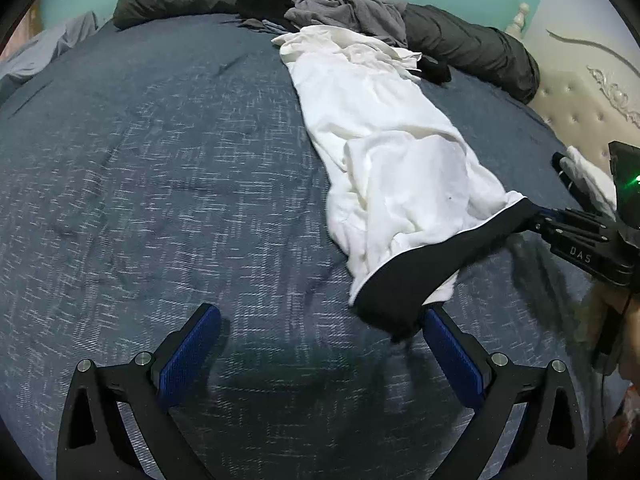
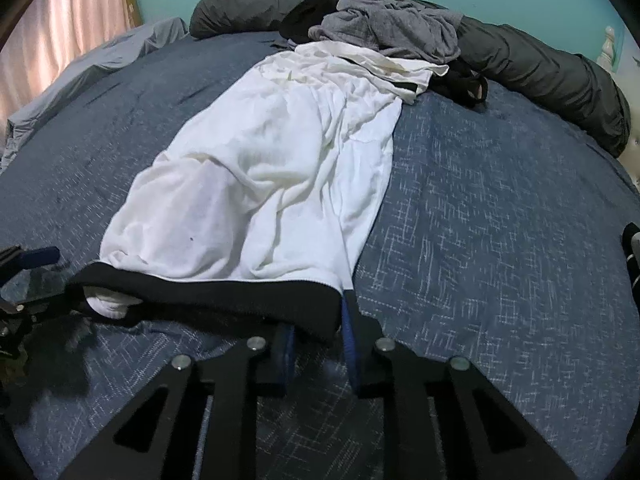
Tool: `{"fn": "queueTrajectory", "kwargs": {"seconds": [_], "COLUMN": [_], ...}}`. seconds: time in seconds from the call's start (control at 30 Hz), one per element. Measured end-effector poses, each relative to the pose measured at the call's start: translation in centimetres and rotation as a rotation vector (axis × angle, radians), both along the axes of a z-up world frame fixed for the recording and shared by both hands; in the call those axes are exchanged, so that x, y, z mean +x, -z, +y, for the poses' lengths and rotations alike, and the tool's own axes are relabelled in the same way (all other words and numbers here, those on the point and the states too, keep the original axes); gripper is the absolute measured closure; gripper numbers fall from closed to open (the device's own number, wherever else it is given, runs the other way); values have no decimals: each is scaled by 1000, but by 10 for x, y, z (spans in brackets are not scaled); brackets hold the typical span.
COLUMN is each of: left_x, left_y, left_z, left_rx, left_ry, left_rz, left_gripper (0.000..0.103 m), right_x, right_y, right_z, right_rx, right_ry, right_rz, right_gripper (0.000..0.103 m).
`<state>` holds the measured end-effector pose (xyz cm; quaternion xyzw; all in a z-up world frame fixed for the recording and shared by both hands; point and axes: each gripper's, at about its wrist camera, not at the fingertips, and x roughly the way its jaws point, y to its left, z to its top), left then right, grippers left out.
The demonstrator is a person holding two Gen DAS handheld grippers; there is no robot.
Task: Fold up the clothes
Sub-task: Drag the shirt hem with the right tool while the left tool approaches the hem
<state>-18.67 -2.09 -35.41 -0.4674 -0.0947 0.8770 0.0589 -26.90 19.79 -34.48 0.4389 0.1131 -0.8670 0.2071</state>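
A white garment [image 1: 384,148] with a black band [image 1: 416,276] along its near end lies stretched across the blue bedspread [image 1: 160,184]. My left gripper [image 1: 320,332] stands open just above the bedspread. The band's left corner hangs against the tip of its right finger [image 1: 444,336], with nothing between the pads. My right gripper [image 2: 318,320] is shut on the band's [image 2: 208,292] right corner and lifts it slightly off the bed. From the left wrist view, the right gripper [image 1: 538,216] comes in at the right edge. The left gripper [image 2: 36,280] shows at the left edge of the right wrist view.
A heap of grey clothes [image 2: 392,24] and a black piece [image 2: 464,84] lie at the garment's far end. A dark grey rolled duvet [image 2: 552,72] runs along the far edge. A beige tufted headboard [image 1: 576,100] is at right, a pale sheet [image 2: 100,64] and curtain [image 2: 68,28] at left.
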Motion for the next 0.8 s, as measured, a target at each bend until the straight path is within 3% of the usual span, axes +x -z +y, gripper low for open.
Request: {"fn": "queueTrajectory", "kwargs": {"seconds": [0.4,0.63,0.8], "left_x": [-10,-12,-13], "left_y": [8,12,6], "left_z": [1,3,5], "left_rx": [23,40,46], "left_ry": [2,31,57], "left_rz": [3,3,17], "left_gripper": [1,29,38], "right_x": [3,2,2], "right_y": [-8,-8,-10], "right_z": [4,6,6], "right_rx": [-53,-61,-70], "right_ry": [-10,-5,-2], "right_rz": [11,10,13], "right_gripper": [86,86,88]}}
